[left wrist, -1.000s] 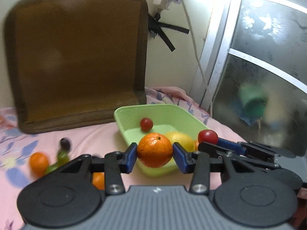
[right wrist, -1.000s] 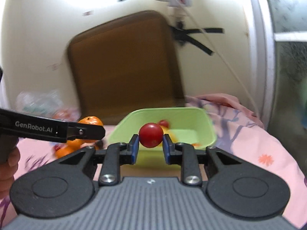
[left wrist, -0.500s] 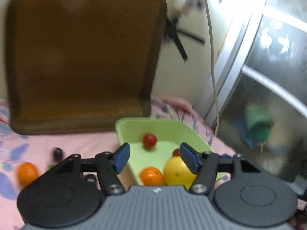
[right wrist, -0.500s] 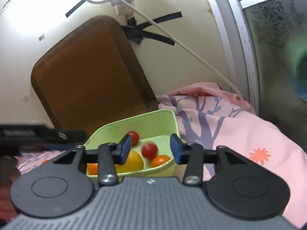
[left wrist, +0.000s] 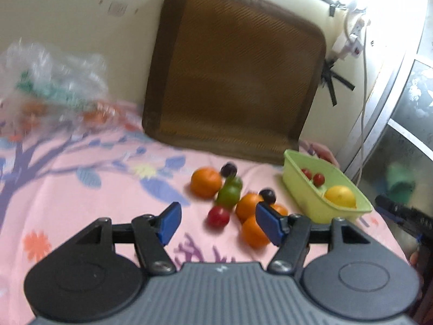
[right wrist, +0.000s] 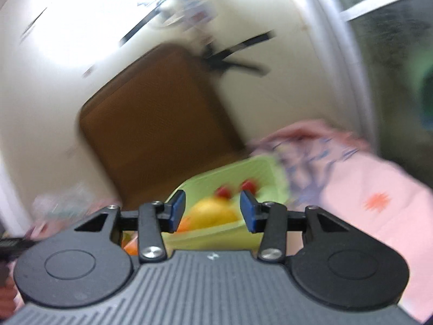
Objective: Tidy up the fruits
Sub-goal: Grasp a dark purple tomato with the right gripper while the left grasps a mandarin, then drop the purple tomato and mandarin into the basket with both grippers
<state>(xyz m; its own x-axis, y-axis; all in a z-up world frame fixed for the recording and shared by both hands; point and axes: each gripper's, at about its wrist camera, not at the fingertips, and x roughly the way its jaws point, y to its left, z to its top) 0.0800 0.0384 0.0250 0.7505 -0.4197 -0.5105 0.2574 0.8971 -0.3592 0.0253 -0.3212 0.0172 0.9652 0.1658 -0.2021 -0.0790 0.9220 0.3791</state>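
The left tongs [left wrist: 216, 220] hang above a bed covered with a pink floral sheet [left wrist: 81, 189]; their blue pads are apart and widening, with nothing clamped between them. Seen past the pads, a loose cluster of fruit lies on the sheet: one orange [left wrist: 205, 182] at the far left of the group, a green fruit [left wrist: 228, 196] just beside it, a dark plum [left wrist: 228, 169] behind that, a second dark plum [left wrist: 268, 195] to the right, a small red fruit [left wrist: 218, 216] nearest the camera, and further oranges [left wrist: 247, 207] partly hidden behind the right pad. To the right of the cluster stands a light green bin [left wrist: 303, 187], near a brown cushion [left wrist: 232, 73] that leans against the wall. Inside the bin lie two small red fruits [left wrist: 318, 178] and a yellow fruit [left wrist: 339, 196]. A crumpled clear plastic bag [left wrist: 54, 75] sits at the far left of the bed, blurred. The right-wrist view is strongly blurred. The right tongs [right wrist: 212, 210] point at the same green bin [right wrist: 243, 170]; their pads stand apart and hold nothing. Between and beyond the pads the yellow fruit [right wrist: 213, 214] and the two red fruits [right wrist: 223, 191] rest in the bin. An orange shape shows low beside the left pad; whether it lies inside the bin cannot be determined.
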